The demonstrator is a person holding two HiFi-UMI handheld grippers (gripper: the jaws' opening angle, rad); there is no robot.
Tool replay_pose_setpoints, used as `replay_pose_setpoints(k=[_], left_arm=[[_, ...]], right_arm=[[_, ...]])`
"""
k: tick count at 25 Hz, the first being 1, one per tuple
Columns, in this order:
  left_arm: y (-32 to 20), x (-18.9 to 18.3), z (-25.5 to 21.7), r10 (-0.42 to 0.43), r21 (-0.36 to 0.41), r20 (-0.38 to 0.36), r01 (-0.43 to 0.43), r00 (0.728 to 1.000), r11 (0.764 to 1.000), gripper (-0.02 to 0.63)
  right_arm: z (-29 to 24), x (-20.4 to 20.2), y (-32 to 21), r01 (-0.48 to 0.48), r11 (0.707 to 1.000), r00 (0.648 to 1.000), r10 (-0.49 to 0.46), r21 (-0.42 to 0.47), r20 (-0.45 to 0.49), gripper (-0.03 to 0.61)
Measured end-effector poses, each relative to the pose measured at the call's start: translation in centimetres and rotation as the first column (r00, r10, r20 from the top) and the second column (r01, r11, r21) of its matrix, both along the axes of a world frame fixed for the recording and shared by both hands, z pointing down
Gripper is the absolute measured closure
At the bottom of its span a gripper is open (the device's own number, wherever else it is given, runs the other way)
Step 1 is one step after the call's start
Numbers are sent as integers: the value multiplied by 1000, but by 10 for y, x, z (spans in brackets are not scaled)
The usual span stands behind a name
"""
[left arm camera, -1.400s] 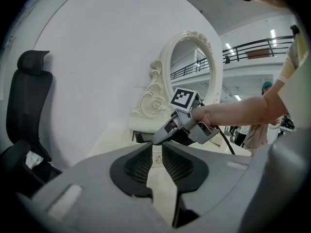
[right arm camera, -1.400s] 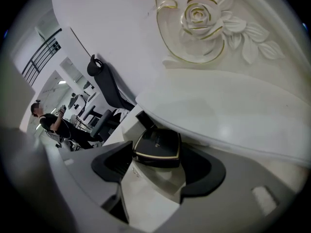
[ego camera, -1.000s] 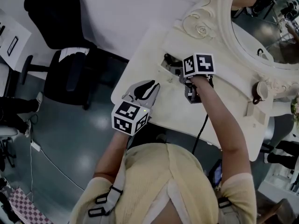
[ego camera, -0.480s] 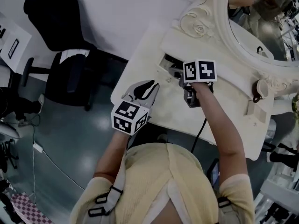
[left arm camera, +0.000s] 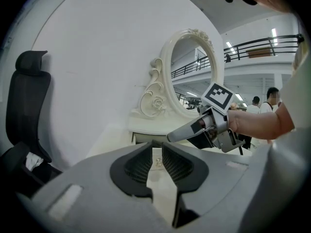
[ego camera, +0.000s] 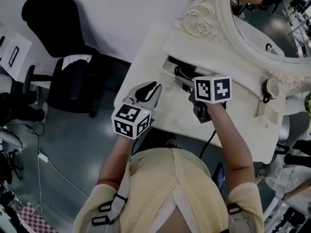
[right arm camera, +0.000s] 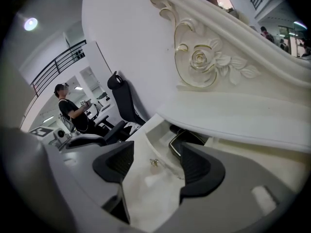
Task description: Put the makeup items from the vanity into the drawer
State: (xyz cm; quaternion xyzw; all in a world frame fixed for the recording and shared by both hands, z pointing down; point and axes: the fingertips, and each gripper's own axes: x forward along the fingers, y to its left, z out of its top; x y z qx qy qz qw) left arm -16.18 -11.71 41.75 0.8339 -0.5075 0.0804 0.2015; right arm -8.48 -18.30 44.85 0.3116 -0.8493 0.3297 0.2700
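Right gripper (right arm camera: 156, 148), jaws wide but closing with nothing between them, points at the open drawer (ego camera: 168, 63), where a dark case (right arm camera: 189, 137) lies. Left gripper (left arm camera: 157, 152), nearly closed with a thin gap, holds nothing above the vanity (ego camera: 146, 79) edge. Beyond stands the mirror (ego camera: 262, 18).

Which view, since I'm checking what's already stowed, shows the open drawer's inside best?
The head view: it looks down into the drawer, with dark items inside. The right gripper view shows its front and one dark case beyond it; the left gripper view shows only the front, the inside hidden.
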Motion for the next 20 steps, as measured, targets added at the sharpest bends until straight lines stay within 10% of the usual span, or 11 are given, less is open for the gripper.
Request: replay_pose_setpoints(k=[20], left_arm=[[-1,-12,-6,-41,-2,-10,41,999,999,561]], right_arm=[[-22,34,39,-36,988,998,28,153,52,359]])
